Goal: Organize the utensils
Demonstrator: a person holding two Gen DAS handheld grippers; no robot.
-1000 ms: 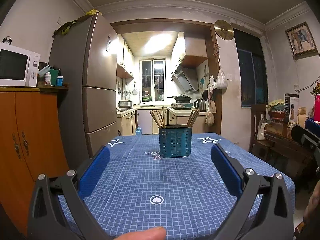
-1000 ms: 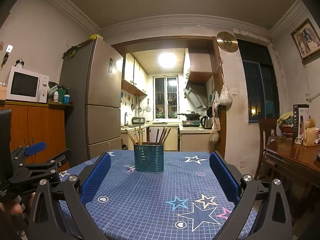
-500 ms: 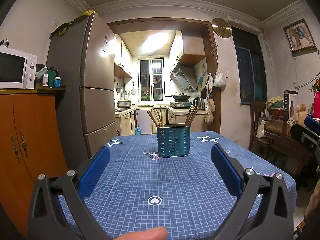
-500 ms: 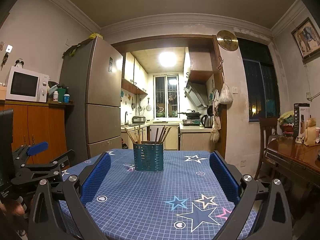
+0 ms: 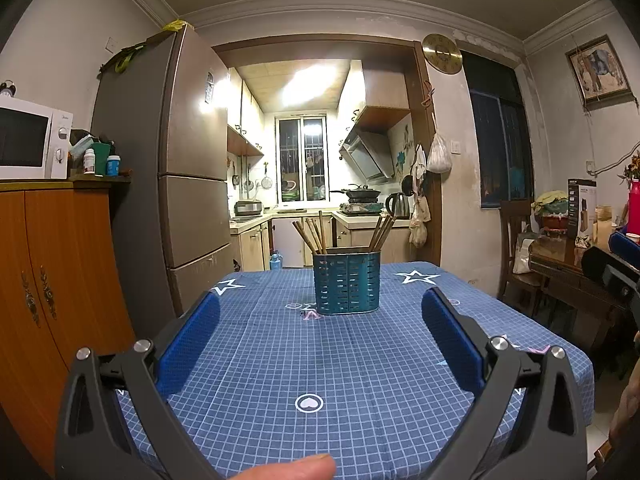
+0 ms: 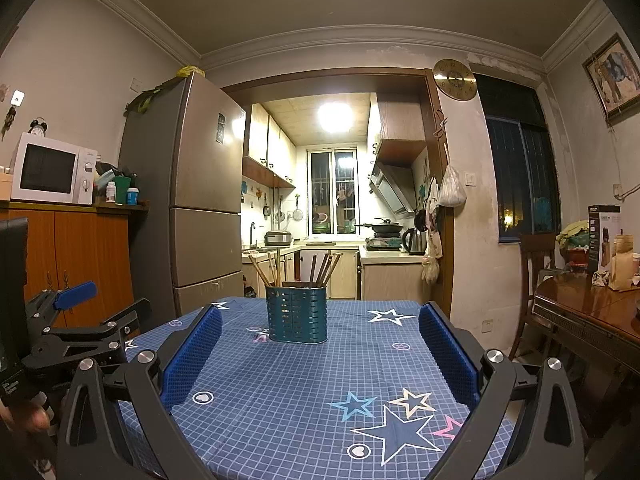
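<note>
Two bunches of chopsticks (image 5: 310, 234) stand nearly upright in the holder (image 5: 346, 283), leaning apart, on the table (image 5: 360, 380) straight ahead of both my grippers. My left gripper (image 5: 320, 316) and right gripper (image 6: 320, 322) gape wide, holding nothing. Neither is clearly nearer; reaching means going forward, then down along the sticks.

Bare cloth runs across the bench (image 5: 320, 360) up to the holder (image 5: 346, 283), the one obstacle; its chopsticks (image 5: 316, 234) fan outward.
</note>
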